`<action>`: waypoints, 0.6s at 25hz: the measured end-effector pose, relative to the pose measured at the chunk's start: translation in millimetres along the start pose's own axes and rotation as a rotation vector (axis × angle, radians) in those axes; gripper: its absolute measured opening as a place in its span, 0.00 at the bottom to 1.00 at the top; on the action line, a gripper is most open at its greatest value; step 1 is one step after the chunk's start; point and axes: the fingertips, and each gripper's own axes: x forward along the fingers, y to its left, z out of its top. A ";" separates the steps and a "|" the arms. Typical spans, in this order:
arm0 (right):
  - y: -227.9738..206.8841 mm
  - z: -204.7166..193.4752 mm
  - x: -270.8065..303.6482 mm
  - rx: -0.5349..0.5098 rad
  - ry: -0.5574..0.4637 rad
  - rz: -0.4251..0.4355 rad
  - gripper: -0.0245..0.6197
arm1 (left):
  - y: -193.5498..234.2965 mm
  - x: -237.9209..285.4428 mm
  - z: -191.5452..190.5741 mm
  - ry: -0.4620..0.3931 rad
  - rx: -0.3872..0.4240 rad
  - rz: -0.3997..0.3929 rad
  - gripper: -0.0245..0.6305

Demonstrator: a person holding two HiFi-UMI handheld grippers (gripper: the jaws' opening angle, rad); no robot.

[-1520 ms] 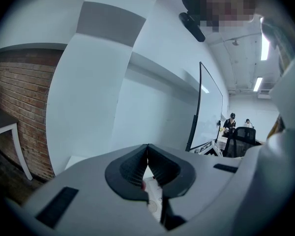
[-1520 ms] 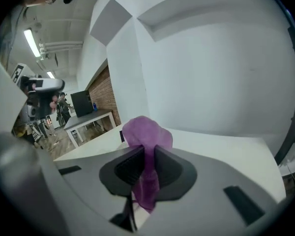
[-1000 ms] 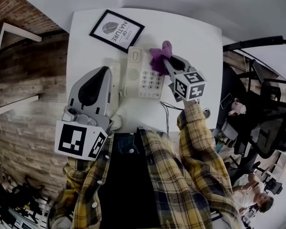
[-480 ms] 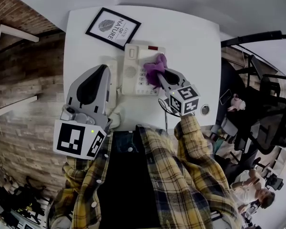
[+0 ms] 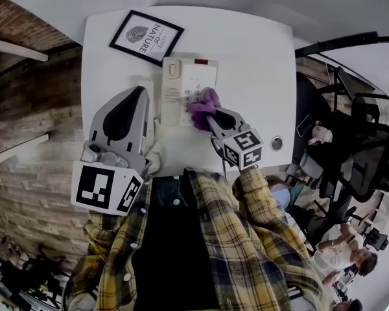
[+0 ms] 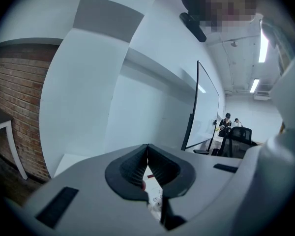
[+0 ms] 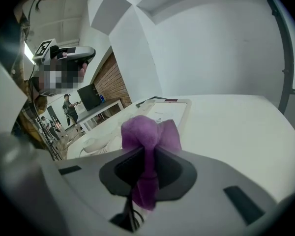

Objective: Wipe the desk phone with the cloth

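A black-framed print (image 5: 146, 37) at the upper left of the head view shows a leaf and the readable words "OF NATURE"; the word above them is too small to tell. Just below and to the right of it, at the upper centre, the white desk phone (image 5: 180, 83) sits on the white table (image 5: 262, 63), whose right half lies bare out to its edge. The right gripper (image 5: 207, 109) is clamped on the purple cloth (image 5: 202, 100), which lies against the phone's keypad, while the left gripper (image 5: 140, 91), jaws together on nothing, hangs over the phone's left side.
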 end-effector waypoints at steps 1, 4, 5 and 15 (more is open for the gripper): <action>2.2 -2.7 -1.0 0.006 0.003 0.002 0.13 | -0.7 0.4 0.0 -0.001 0.000 -0.002 0.06; 7.3 -9.8 -4.4 0.032 0.000 0.005 0.13 | -3.4 1.5 0.4 -0.002 0.001 -0.011 0.06; 8.6 -12.2 -5.5 0.036 0.002 0.002 0.13 | -4.3 1.8 0.4 -0.003 0.001 -0.015 0.06; 21.3 -27.9 -12.3 0.038 0.045 0.030 0.13 | -9.2 2.9 2.3 -0.015 -0.005 -0.025 0.06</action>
